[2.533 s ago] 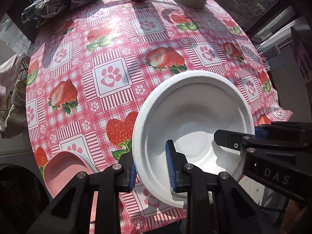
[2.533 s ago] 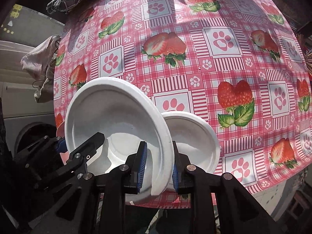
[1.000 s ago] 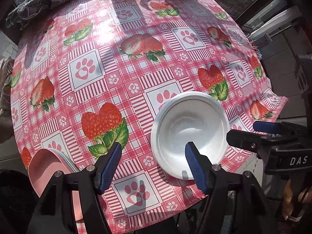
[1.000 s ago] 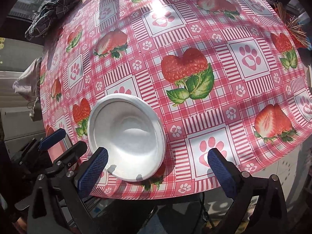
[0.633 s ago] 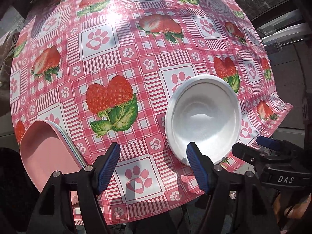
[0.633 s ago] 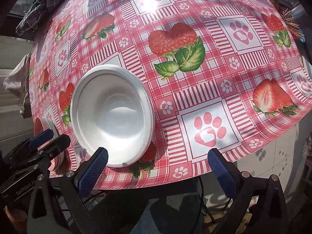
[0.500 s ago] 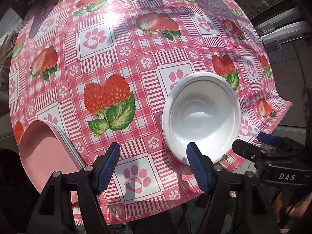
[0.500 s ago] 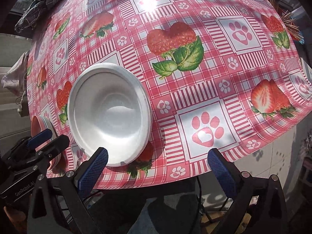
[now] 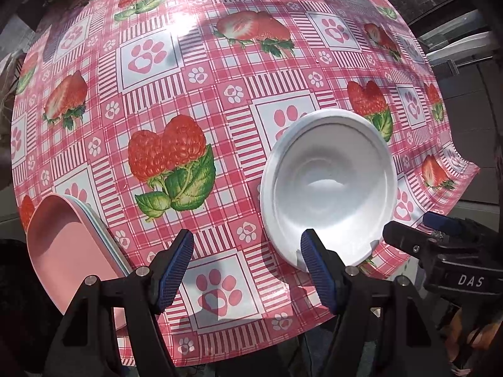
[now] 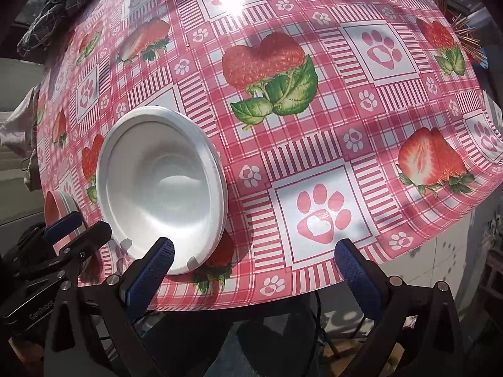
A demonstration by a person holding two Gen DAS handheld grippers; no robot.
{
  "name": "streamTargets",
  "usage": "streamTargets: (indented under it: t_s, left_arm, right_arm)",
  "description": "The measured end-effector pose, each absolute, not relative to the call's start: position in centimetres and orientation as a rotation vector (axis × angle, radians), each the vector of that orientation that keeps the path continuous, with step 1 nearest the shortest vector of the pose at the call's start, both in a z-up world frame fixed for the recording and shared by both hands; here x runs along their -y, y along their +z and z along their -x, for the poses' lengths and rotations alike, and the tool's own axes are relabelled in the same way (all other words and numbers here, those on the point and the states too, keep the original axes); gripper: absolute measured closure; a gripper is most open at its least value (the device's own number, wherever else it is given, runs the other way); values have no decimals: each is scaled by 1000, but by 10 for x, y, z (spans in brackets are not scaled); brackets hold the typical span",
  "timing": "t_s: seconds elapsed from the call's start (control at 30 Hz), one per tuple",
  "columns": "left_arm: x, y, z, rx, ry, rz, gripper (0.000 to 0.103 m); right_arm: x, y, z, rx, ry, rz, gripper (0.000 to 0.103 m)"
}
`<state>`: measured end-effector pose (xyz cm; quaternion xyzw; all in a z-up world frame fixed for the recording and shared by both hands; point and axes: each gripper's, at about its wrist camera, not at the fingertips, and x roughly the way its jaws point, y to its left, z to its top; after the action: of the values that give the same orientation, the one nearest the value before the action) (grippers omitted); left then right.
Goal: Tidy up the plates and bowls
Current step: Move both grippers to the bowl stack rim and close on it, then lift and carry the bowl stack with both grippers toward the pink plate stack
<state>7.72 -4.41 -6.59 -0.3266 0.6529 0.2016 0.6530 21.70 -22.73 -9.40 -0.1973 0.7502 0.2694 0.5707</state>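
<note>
Left wrist view: your left gripper [image 9: 245, 251] hangs above the near edge of the table [image 9: 220, 72], its jaws spread apart with nothing between them; one blue pad sits just in front of the near rim of the white bowl [image 9: 328, 185] without pressing on it. Your right gripper [image 9: 408, 235] shows at the right edge of this view, beside the bowl.

Right wrist view: your right gripper [image 10: 254, 260] also stands wide open and empty, with the white bowl [image 10: 163, 185] to the left of its left pad and only the tablecloth between the pads.

Progress, judged from how things lie: the white bowl sits free on the cloth near the table's front edge, released by both grippers. It appears to be more than one piece nested (a stepped inner ring shows inside the rim), though you cannot tell the count from here. That stacking step looks done.

What is left: the pink dish [image 9: 69, 245] at the near left corner, with pale-edged pieces stacked under it (their number is not clear), sits well apart from the white stack. You likely still have to gather or place that pile.

Contents: the white bowl holds no food or liquid, only a bright patch of sunlight; the pink dish looks empty too.
</note>
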Motion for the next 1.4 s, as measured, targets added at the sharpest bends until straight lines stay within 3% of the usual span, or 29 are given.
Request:
streamTargets:
  t_s: [0.87, 1.4]
  left_arm:
    - [47, -126, -109, -1559, 548, 731, 29]
    - [34, -155, -113, -1535, 553, 767, 18]
  right_arm:
    - [179, -140, -238, -1740, 617, 625, 0]
    - [154, -163, -239, -1769, 656, 640, 0]
